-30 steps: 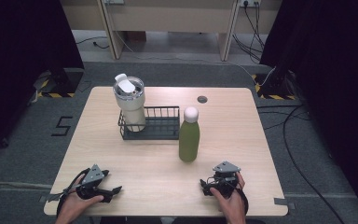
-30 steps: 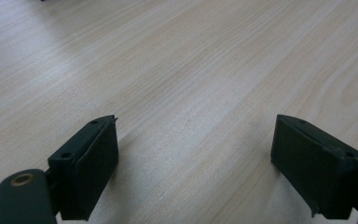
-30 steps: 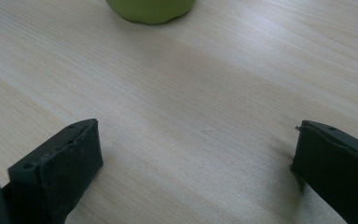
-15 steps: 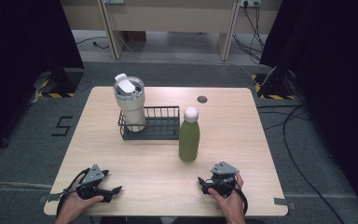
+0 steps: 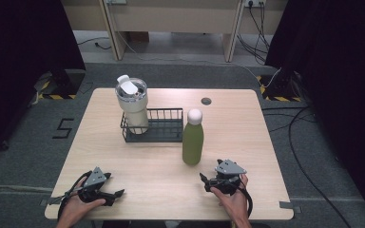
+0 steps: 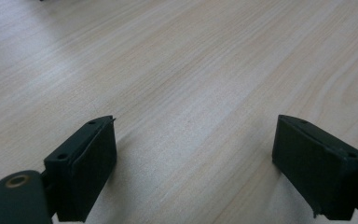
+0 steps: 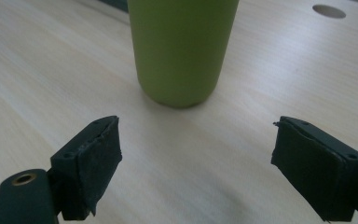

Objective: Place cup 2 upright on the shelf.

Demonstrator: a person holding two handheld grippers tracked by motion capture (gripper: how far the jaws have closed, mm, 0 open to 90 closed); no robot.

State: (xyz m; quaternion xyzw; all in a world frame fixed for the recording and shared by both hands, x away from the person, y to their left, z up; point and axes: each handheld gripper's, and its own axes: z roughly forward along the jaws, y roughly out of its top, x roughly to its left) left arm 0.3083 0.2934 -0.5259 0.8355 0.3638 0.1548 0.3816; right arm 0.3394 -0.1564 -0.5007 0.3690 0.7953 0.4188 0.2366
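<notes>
Right gripper (image 7: 196, 154) is spread wide, bottle (image 7: 182, 46) just ahead; we should center it between the jaws before closing.

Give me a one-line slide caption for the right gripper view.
Open right gripper facing an upright green bottle on the wooden table.

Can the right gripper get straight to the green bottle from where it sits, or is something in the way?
Probably yes. The right gripper is open, and the green bottle stands upright just ahead of its jaws with only bare table between. The wire rack sits beyond the bottle, off the approach.
</notes>
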